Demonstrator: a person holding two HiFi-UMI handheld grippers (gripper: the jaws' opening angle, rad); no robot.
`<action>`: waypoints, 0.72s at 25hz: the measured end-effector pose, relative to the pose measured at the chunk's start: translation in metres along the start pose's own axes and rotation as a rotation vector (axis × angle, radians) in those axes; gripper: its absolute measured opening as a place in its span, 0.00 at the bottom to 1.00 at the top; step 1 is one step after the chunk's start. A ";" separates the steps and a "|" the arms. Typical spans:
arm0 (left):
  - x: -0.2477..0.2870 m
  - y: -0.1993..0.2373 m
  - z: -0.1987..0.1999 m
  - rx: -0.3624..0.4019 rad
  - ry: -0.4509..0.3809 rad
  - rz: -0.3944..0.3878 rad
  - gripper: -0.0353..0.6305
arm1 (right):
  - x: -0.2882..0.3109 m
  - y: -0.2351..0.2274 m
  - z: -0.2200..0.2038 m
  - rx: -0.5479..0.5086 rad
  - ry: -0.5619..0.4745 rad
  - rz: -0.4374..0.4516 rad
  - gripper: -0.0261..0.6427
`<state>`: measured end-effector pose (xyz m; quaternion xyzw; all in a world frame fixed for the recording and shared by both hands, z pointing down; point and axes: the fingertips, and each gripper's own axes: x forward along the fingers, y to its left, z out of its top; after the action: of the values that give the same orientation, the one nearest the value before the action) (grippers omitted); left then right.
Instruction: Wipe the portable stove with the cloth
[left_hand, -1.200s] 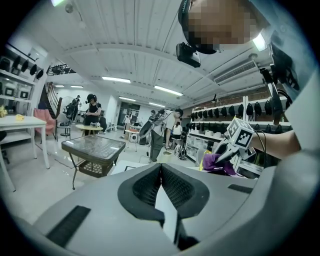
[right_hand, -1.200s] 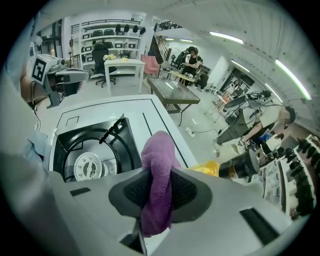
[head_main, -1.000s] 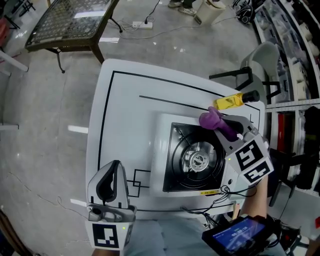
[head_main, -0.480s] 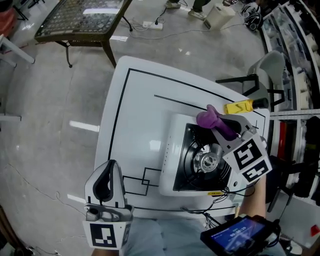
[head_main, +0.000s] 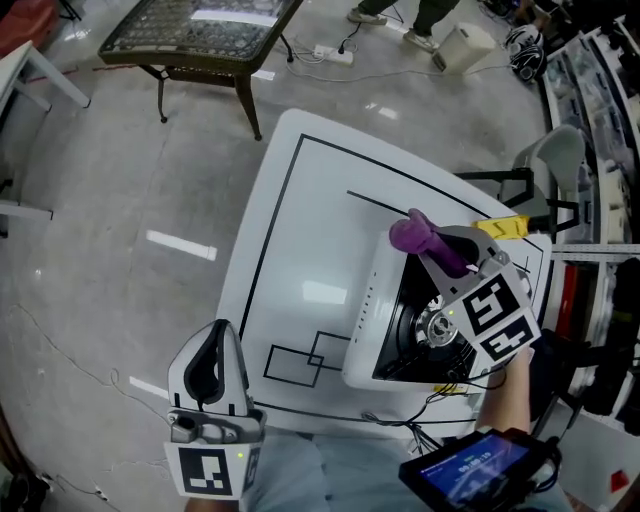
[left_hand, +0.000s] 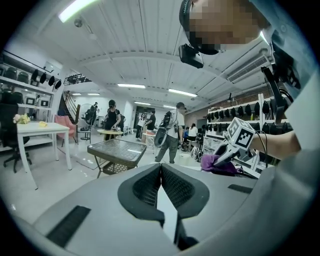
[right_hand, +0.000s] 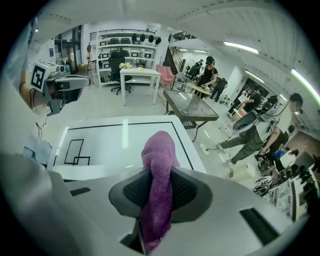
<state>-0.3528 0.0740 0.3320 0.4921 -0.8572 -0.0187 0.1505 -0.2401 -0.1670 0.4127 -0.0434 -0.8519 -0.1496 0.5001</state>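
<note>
The portable stove (head_main: 372, 322) is white with a black burner well (head_main: 432, 325) and sits at the right of a white table (head_main: 300, 250). My right gripper (head_main: 425, 242) hangs over the stove's far edge, shut on a purple cloth (head_main: 412, 233). In the right gripper view the cloth (right_hand: 159, 150) is pinched between the pads and sticks out past the right gripper (right_hand: 160, 175). My left gripper (head_main: 228, 330) is shut and holds nothing, off the table's near left corner. The left gripper (left_hand: 160, 167) points nearly level, and beyond it the cloth (left_hand: 219, 165) shows in the other gripper.
A yellow object (head_main: 503, 227) lies on the table behind the stove. A mesh-topped side table (head_main: 190, 30) stands on the floor beyond, and a grey chair (head_main: 560, 160) is at the right. A tablet (head_main: 475, 468) sits at the near edge. Several people stand in the room's background.
The table and stove have shifted right and turned in the head view. The right gripper with the cloth has moved left along the stove's far edge. The left gripper stays low left.
</note>
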 end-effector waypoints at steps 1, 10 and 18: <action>-0.003 0.006 0.002 0.000 -0.004 0.009 0.08 | 0.001 0.002 0.005 -0.005 -0.001 0.001 0.19; -0.037 0.047 0.006 -0.013 -0.011 0.084 0.08 | 0.016 0.029 0.050 -0.055 -0.024 0.025 0.19; -0.066 0.074 0.017 -0.012 -0.058 0.129 0.08 | 0.016 0.050 0.098 -0.101 -0.082 0.036 0.19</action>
<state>-0.3885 0.1657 0.3132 0.4340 -0.8911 -0.0281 0.1296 -0.3190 -0.0913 0.3929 -0.0901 -0.8620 -0.1814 0.4647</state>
